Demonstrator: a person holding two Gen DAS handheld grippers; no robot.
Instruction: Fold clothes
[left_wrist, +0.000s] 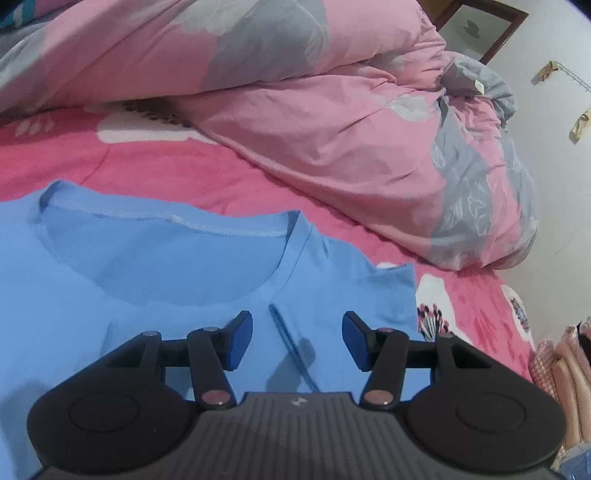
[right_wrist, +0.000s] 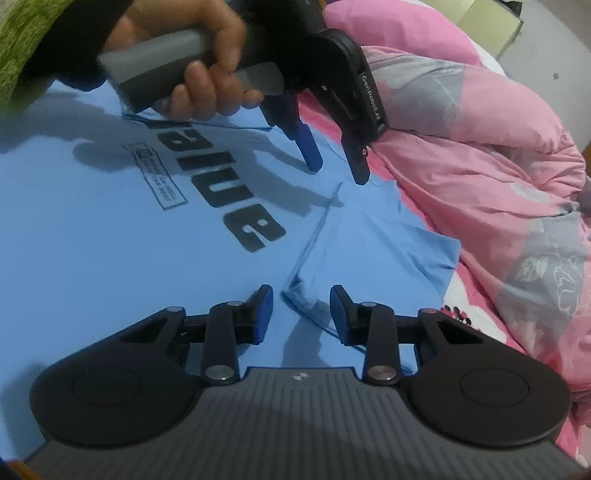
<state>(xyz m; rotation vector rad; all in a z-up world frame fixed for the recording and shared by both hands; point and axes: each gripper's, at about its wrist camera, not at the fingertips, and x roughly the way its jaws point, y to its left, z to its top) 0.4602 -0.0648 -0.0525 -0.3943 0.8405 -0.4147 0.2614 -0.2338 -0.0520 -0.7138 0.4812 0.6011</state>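
Bedding crowds our blue T-shirt (right_wrist: 110, 240): a pink quilt (left_wrist: 332, 129) bunches just beside it. Our left gripper (left_wrist: 297, 339) and right gripper (right_wrist: 301, 314) hover spread, pinching nothing. Only the right view shows our hand (right_wrist: 207, 66).

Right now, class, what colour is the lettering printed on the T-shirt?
Black lettering on the light blue T-shirt; it shows best in the right wrist view.

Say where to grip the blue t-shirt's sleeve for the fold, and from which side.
Probably the blue t-shirt sleeve at its rumpled underarm corner, which lifts slightly where the right gripper hovers open. Come from the sleeve side, jaws straddling the edge. The left gripper stands open near the shoulder seam.
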